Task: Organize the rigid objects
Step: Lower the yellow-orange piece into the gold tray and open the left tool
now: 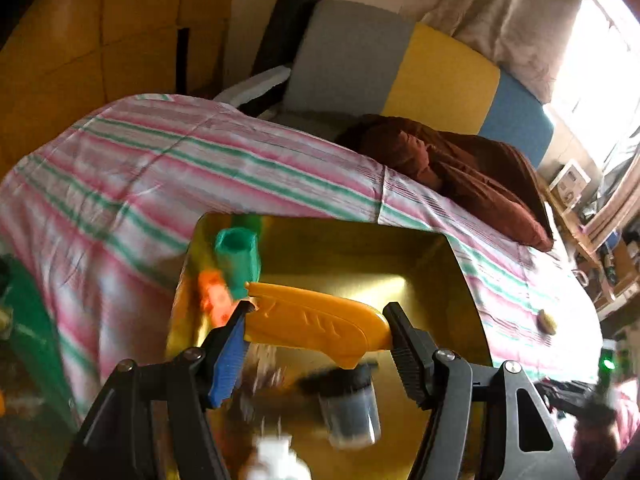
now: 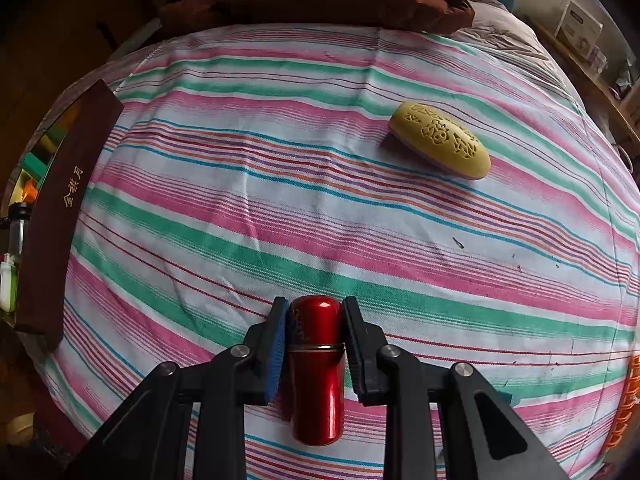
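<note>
Left gripper [image 1: 318,330] clamped across a yellow plastic piece [image 1: 316,322], held over a gold-lined box [image 1: 448,276]. Beneath it in the box, blurred: a small clear vial with a dark cap [image 1: 348,408]; further in, a teal cup [image 1: 237,258] touching the yellow piece's tip and an orange item [image 1: 214,298] beside it. Right gripper [image 2: 315,318] pointing steeply down, jaws pressed on either side of a red metal capsule [image 2: 317,368] lying on the striped sheet [image 2: 280,184]. Nothing between capsule and box; open sheet only. Box's dark red wall [image 2: 60,216] stands at left edge. Farther out, a yellow carved case [image 2: 440,140] lies alone, well apart. Brown pillow [image 2: 320,0] at far end.
</note>
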The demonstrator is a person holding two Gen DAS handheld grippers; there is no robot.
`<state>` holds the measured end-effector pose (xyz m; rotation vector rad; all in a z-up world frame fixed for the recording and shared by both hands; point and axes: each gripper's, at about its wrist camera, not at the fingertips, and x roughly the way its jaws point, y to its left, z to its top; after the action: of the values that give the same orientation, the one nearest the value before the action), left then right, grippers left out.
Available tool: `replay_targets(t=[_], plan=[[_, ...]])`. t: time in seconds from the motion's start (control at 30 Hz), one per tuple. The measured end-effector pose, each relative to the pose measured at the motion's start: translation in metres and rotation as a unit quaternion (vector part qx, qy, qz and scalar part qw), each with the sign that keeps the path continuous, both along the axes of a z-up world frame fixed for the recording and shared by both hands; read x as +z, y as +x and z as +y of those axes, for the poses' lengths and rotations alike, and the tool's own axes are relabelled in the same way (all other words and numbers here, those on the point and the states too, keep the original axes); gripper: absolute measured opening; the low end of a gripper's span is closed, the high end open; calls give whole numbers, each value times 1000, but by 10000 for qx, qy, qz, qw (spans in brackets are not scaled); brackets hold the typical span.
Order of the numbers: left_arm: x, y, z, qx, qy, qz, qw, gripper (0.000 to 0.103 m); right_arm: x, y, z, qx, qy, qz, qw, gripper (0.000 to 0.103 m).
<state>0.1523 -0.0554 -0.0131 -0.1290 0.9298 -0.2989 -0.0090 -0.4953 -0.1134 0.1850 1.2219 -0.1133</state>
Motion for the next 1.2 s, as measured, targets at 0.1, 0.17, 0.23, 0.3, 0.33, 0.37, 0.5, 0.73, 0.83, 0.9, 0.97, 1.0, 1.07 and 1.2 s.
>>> replay_targets(t=[0.1, 0.17, 0.23, 0.3, 0.33, 0.37, 0.5, 0.73, 0.83, 0.9, 0.97, 1.0, 1.07, 1.2], plan=[[-13, 26, -15, -94, -44, 309, 9995, 66, -1, 1, 1, 54, -22, -3, 10000, 27], [-25, 39, -24, -126, -15, 519, 9986, 66, -1, 1, 2, 85, -36, -6, 10000, 26], [-37, 47, -32, -91, 161, 615, 9979, 66, -1, 1, 4, 94, -41, -1, 9999, 26], [-50, 56, -37, -49, 260, 741, 9969, 66, -1, 1, 4, 102, -51, -3, 9999, 27], [-56, 59, -39, -33, 323, 807, 9962, 66, -1, 1, 4, 105, -55, -4, 9999, 27], [-59, 61, -39, -22, 381, 838, 9958, 66, -1, 1, 4, 109, -60, -5, 9999, 27], [-73, 69, -43, -61, 576, 964, 9937, 66, -1, 2, 5, 120, -71, -8, 9999, 27], [-77, 71, -40, -23, 769, 890, 9931, 70, 1, 2, 7, 112, -99, -23, 9999, 27], [-71, 67, -36, 10, 719, 837, 9939, 73, 1, 3, 6, 115, -104, -28, 9999, 27], [-64, 64, -34, 45, 649, 763, 9950, 73, 0, 3, 5, 104, -78, -34, 9999, 27], [-52, 55, -33, 29, 584, 583, 9966, 73, -1, 3, 4, 91, -37, -41, 9999, 27], [-45, 48, -32, 21, 581, 457, 9973, 73, -1, 4, 3, 86, -17, -44, 10000, 27], [-30, 31, -32, -41, 524, 207, 9984, 73, -1, 4, -1, 74, 41, -53, 9999, 27], [-9, -2, -34, -185, 448, -99, 9988, 75, -1, 4, -9, 5, 245, -72, 9997, 27]])
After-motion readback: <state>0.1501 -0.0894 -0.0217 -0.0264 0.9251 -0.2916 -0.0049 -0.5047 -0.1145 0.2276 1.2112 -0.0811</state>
